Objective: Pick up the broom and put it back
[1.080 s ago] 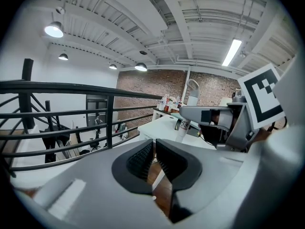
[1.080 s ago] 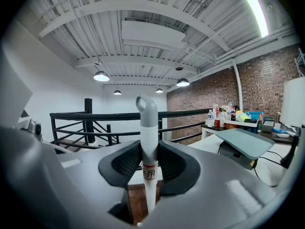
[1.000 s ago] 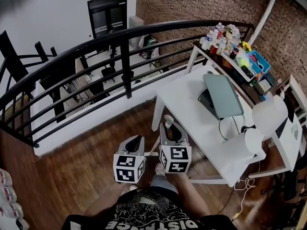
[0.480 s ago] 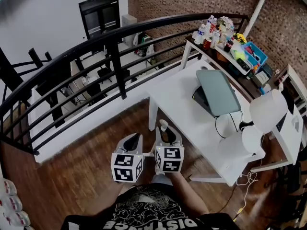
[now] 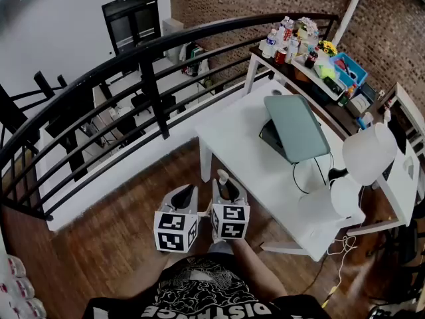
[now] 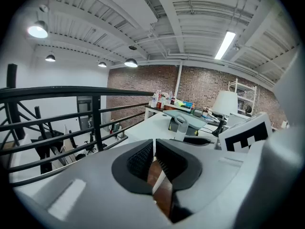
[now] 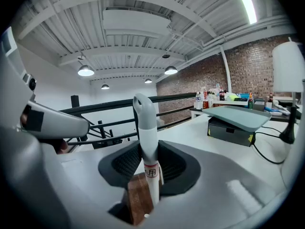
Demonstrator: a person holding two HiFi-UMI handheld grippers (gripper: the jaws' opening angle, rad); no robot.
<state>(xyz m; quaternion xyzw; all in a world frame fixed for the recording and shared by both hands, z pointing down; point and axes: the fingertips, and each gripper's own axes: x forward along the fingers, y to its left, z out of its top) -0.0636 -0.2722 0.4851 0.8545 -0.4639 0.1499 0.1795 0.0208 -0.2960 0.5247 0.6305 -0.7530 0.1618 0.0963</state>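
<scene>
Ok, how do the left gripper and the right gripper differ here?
The right gripper has its jaws clamped on the white broom handle; the left gripper has its jaws together, with nothing between them. The right gripper sits nearer the white table than the left gripper. Both point the same way, side by side.

left gripper (image 5: 187, 191): jaws together | right gripper (image 5: 226, 185): jaws clamped

broom (image 7: 145, 137): only handle end showing, brush head out of sight. white shaft, pale grey rounded cap on top, small printed label band lower down (too small to read tbh). stands near upright, clamped between jaws of right gripper (image 7: 149, 166), cap poking above them.
</scene>
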